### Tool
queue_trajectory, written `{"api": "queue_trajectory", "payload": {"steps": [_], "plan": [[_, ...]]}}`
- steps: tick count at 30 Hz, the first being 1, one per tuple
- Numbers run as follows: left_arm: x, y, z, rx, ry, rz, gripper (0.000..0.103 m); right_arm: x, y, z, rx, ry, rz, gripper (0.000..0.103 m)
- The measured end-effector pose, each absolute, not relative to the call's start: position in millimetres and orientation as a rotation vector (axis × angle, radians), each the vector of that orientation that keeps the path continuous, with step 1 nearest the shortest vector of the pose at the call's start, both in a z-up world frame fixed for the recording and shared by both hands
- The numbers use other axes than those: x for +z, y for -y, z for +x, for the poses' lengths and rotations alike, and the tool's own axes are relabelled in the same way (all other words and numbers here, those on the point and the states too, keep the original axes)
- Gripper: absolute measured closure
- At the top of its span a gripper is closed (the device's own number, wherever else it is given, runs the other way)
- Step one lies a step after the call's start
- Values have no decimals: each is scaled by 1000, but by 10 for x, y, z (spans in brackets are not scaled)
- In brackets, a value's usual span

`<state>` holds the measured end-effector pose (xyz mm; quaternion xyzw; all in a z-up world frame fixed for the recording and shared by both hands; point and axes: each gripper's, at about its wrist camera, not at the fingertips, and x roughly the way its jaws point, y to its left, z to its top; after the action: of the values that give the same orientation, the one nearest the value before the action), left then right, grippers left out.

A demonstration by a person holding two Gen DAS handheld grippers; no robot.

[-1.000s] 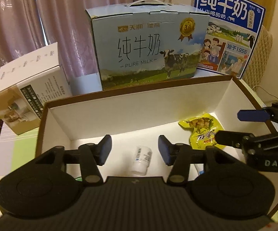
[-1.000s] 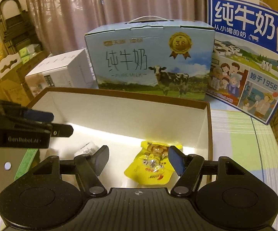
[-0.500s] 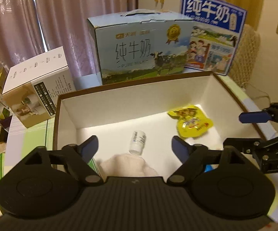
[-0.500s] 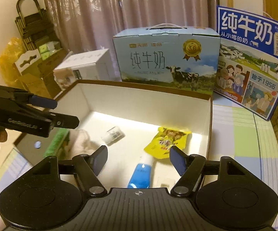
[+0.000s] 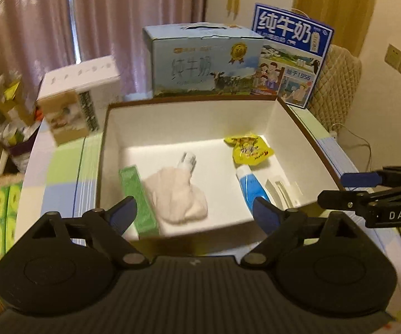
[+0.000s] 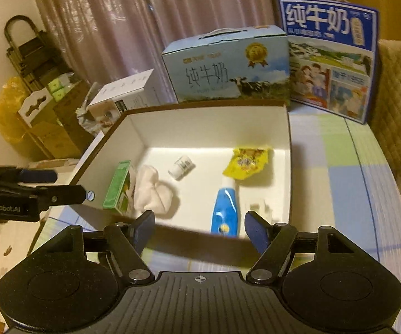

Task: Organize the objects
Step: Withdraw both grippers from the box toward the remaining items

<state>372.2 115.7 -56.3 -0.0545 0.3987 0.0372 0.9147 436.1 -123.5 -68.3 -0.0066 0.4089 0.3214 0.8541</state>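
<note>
An open white box with a brown rim point(image 5: 189, 103) point(image 6: 206, 108) holds a green carton point(image 5: 139, 200) point(image 6: 117, 186), a pale cloth point(image 5: 178, 194) point(image 6: 153, 192), a small white bottle point(image 5: 187, 161) point(image 6: 181, 167), a yellow snack packet point(image 5: 249, 150) point(image 6: 246, 161), a blue-and-white tube point(image 5: 250, 183) point(image 6: 225, 208) and a clear plastic piece point(image 5: 281, 189). My left gripper point(image 5: 195, 213) is open, empty, above the box's near edge. My right gripper point(image 6: 200, 229) is open and empty too, seen at the right in the left wrist view point(image 5: 339, 189).
Behind the box stand a light-blue milk carton case point(image 5: 203, 61) point(image 6: 228, 69), a dark-blue milk case point(image 5: 289, 55) point(image 6: 328, 66) and a white box point(image 5: 75, 97) point(image 6: 122, 94). A quilted chair back point(image 5: 336, 83) is at the right. Green packs point(image 5: 3, 217) lie left of the table.
Both grippers have pulled back and up from inside the box, so the whole box floor now shows. The left gripper's fingers have opened wider.
</note>
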Motion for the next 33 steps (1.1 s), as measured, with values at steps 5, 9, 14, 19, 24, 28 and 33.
{"api": "queue_trajectory", "payload": {"steps": [5,9,14,19,24,28,33], "plan": [[-518,-1108,3400,131,-794,-170,15,-626,1295,4088,646,-883,34,35],[-536,-1040,3208,123,-802,-226,15,-648,1294,3852,643,-883,32,35],[-577,-912,2998,131,-798,-221,15,-740,1294,3631,630,-874,17,35],[-679,-867,2841,151,-787,-237,15,-840,1301,3508,597,-849,-60,35],[-843,-832,2819,158,-806,-195,15,-991,1387,3489,581,-873,-59,35],[-990,-896,2803,136,-834,-204,15,-1218,1425,3469,568,-958,-47,35],[-1190,-951,2781,144,-892,-157,15,-1507,1391,3433,583,-1083,-38,35]]}}
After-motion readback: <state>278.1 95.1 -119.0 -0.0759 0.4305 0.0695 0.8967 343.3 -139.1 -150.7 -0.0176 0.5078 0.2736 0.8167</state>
